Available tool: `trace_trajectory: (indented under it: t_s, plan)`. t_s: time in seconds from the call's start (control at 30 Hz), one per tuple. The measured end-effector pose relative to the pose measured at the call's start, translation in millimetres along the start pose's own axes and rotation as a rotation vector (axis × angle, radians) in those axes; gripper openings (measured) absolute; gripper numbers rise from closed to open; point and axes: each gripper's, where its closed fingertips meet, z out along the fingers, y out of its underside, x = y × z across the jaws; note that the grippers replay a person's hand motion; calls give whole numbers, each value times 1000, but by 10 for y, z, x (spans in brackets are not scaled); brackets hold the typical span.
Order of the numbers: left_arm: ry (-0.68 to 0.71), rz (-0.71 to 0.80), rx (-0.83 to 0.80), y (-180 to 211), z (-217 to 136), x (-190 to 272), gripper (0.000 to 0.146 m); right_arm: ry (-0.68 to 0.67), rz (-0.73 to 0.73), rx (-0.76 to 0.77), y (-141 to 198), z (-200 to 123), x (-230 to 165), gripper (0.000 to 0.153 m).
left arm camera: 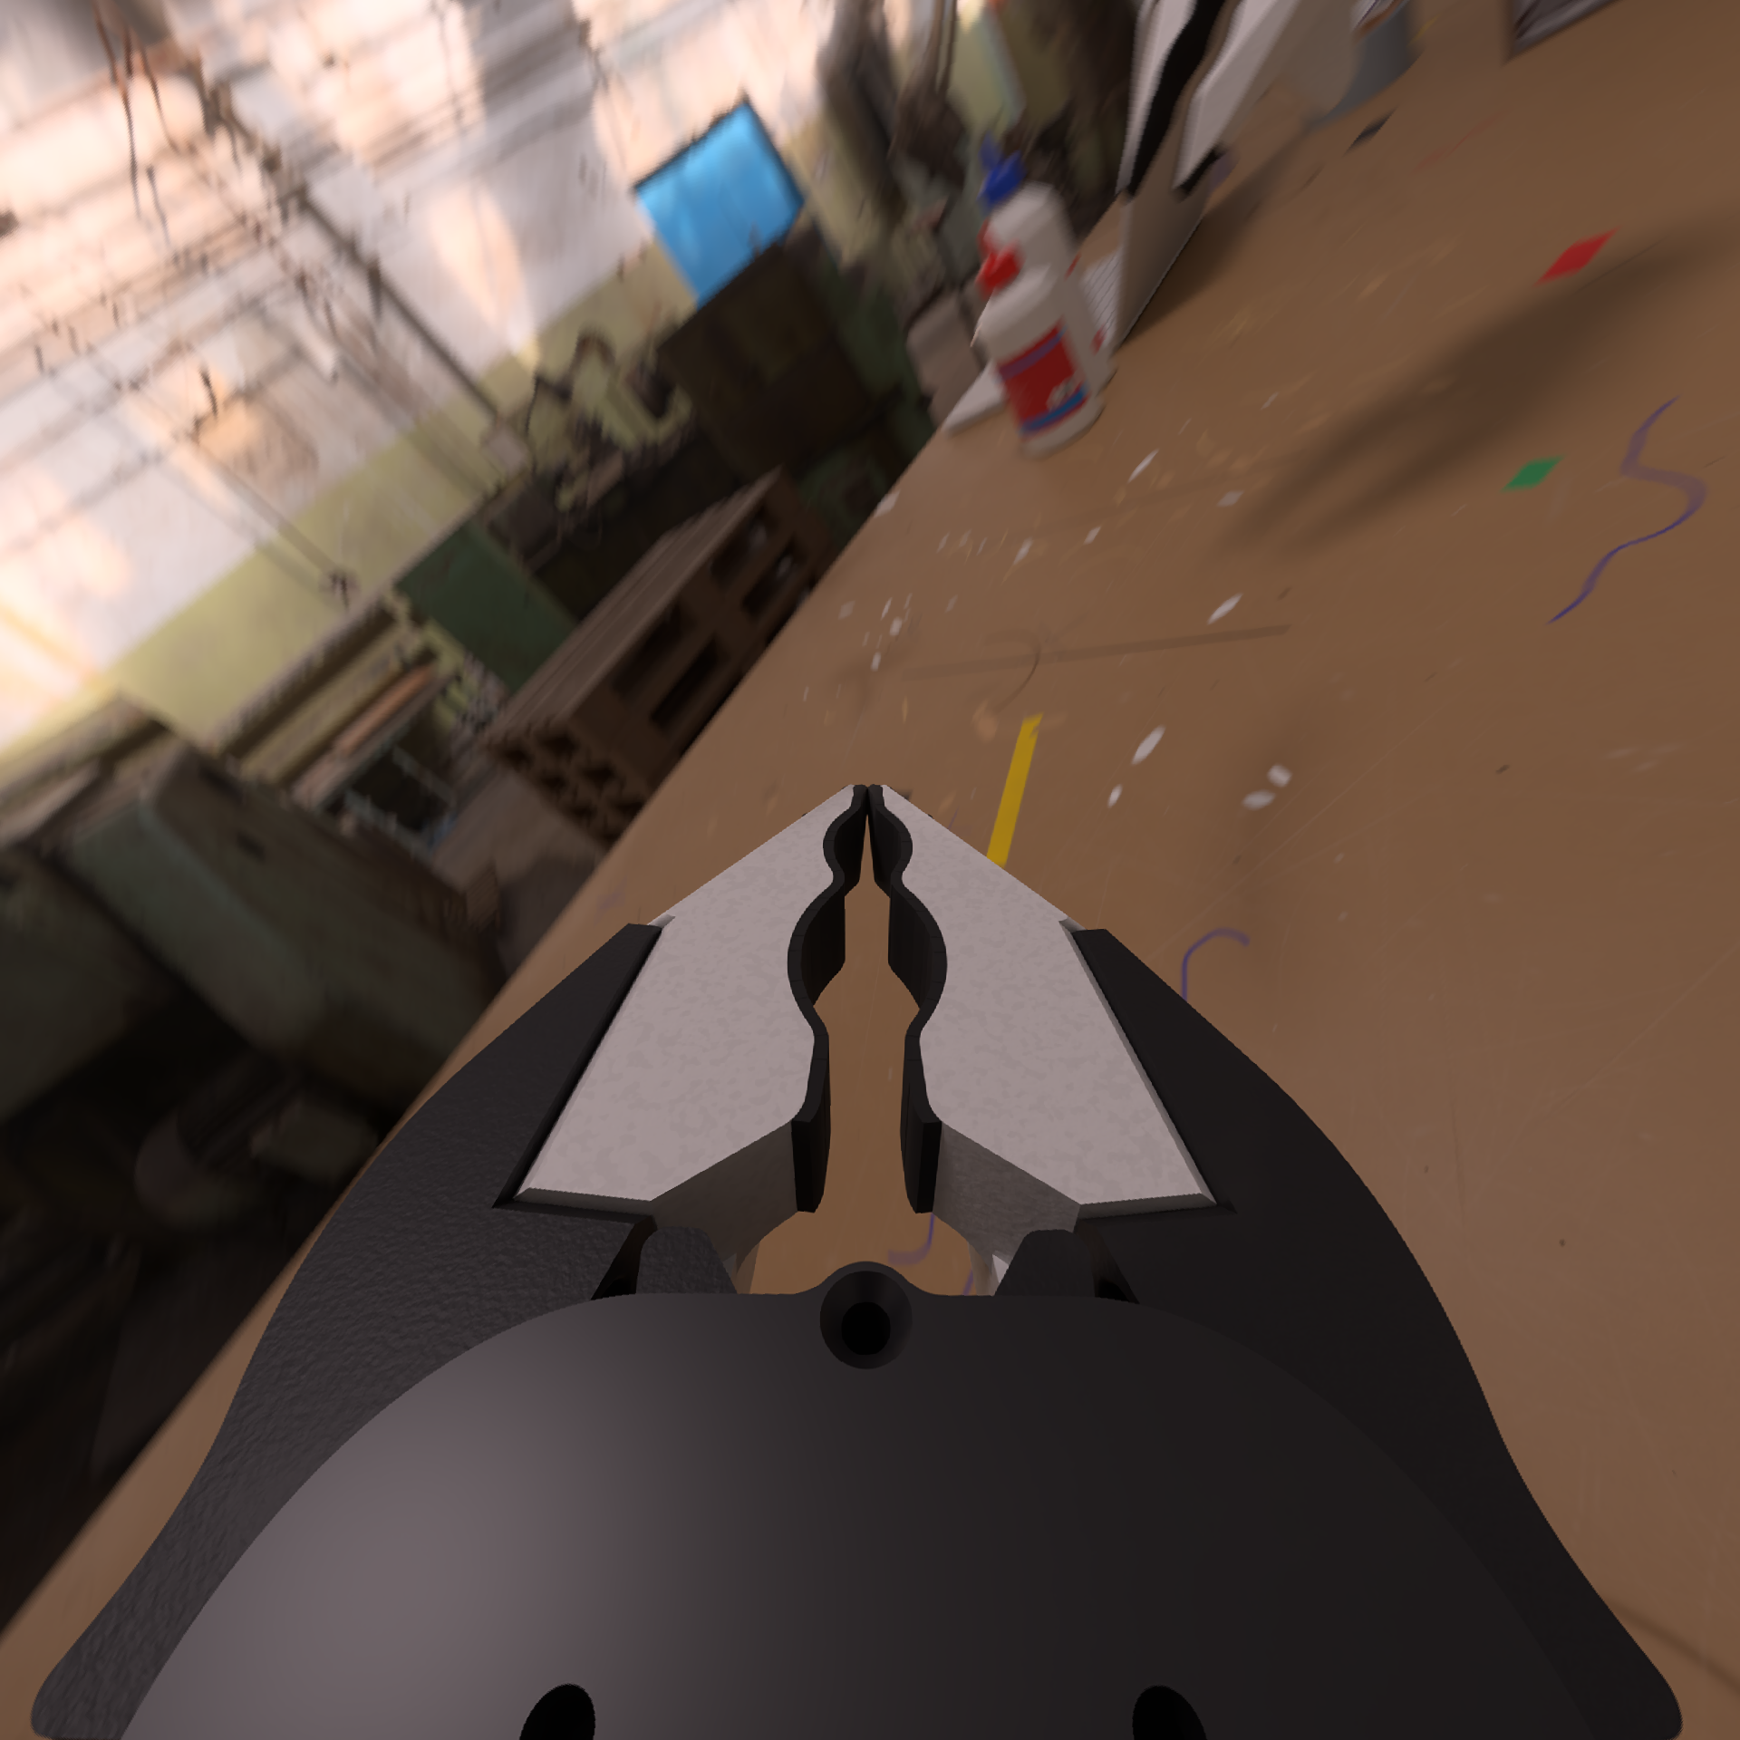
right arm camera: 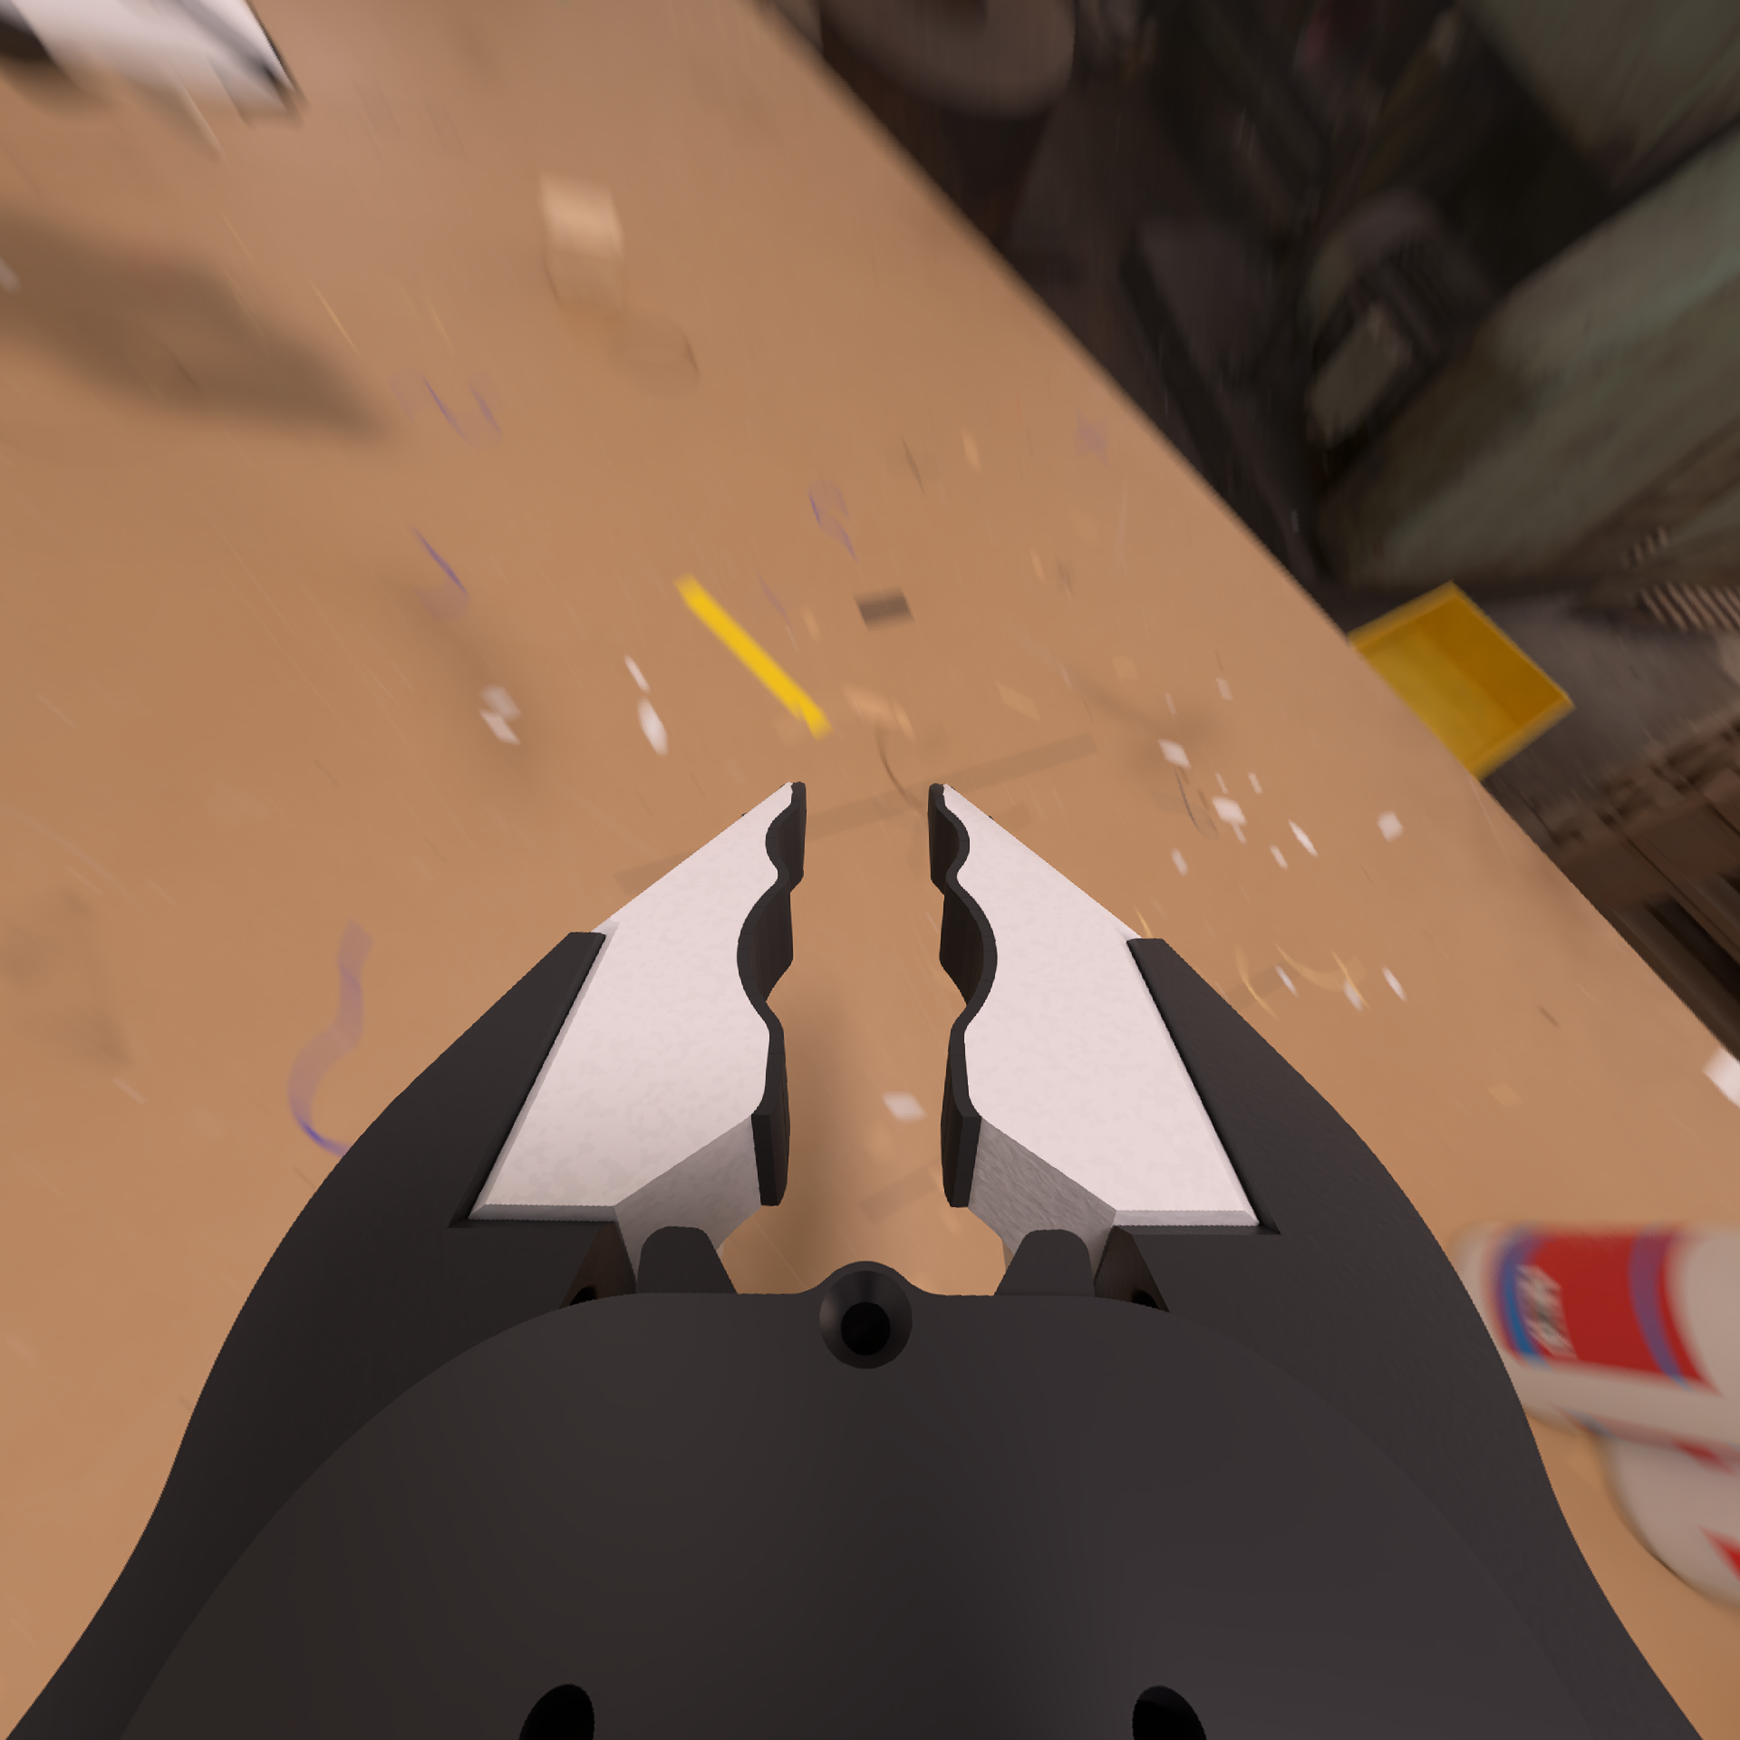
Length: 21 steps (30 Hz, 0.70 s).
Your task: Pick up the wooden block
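Left hand-held gripper (left arm camera: pixel 867 789): my fingers were closed tip to tip with nothing between them, held over the brown surface (left arm camera: pixel 1412 942) near its edge.
Right hand-held gripper (right arm camera: pixel 866 786): my fingers stood apart with nothing between them, above the same surface (right arm camera: pixel 282 753).
Bottle by my right side: a white bottle with a red band (right arm camera: pixel 1619 1318) lay low at the right of the right wrist view, blurred.
Yellow strip: a thin yellow strip (left arm camera: pixel 1014 786) lay just beyond my left fingertips; in the right wrist view it (right arm camera: pixel 750 654) lay ahead of my open fingers.
White flecks: scattered over the surface around the strip.
Wooden block: a pale blurred block (right arm camera: pixel 581 231) sat far ahead in the right wrist view, well apart from both of my tools; I could not tell more.
Yellow bin: a yellow tray (right arm camera: pixel 1459 673) sat past the surface edge.
Far bottles: white bottles, one red-banded (left arm camera: pixel 1040 362), stood near the far edge.
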Motion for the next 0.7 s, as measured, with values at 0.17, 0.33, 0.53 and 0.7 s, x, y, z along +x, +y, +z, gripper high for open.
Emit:
trace_trajectory:
  t_s: [0.17,0.33,0.53,0.7]
  plan:
    - [-69,-135,-146,440,-59,-70,1,-1,-141,-465,1024,277,472,26]
    - [-72,-154,-228,650,-131,91,4,-129,-157,-643,1529,637,547,26]
    - [-44,-139,-260,748,-128,223,6,-195,-134,-623,1568,828,515,26]
    - [-14,-154,-264,820,-87,293,8,-147,-96,-611,1457,741,567,28]
